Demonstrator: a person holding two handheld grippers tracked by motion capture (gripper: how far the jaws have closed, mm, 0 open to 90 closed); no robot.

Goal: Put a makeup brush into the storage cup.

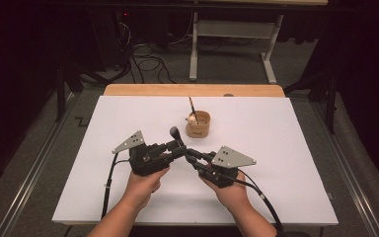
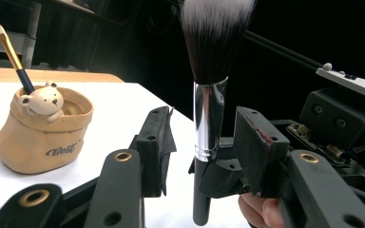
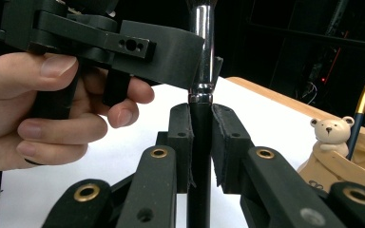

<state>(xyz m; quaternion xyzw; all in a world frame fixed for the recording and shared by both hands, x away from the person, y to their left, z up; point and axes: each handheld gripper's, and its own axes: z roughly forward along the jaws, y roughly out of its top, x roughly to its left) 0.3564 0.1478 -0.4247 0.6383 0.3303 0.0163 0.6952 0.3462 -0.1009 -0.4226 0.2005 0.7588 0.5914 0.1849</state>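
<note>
A makeup brush [image 1: 175, 133] with a black handle, silver ferrule [image 2: 210, 114] and dark, white-tipped bristles stands upright over the white sheet. My right gripper [image 3: 200, 128] is shut on its black handle [image 3: 199, 156], just under the ferrule [image 3: 203, 47]. My left gripper [image 2: 204, 137] is open, its jaws standing either side of the ferrule; one jaw is close against it in the right gripper view. In the high view the left gripper [image 1: 177, 148] and right gripper [image 1: 191, 154] meet tip to tip. Behind them stands a tan bag-shaped cup [image 1: 199, 127] with a bear figure [image 2: 43, 99], holding a thin brush [image 2: 12, 52].
A white sheet [image 1: 276, 148] covers the wooden table [image 1: 192, 90]. Beyond the far edge are a white-framed table [image 1: 232, 29] and cables on the floor [image 1: 148, 61]. The cup [image 3: 342, 161] is a short way past the jaws.
</note>
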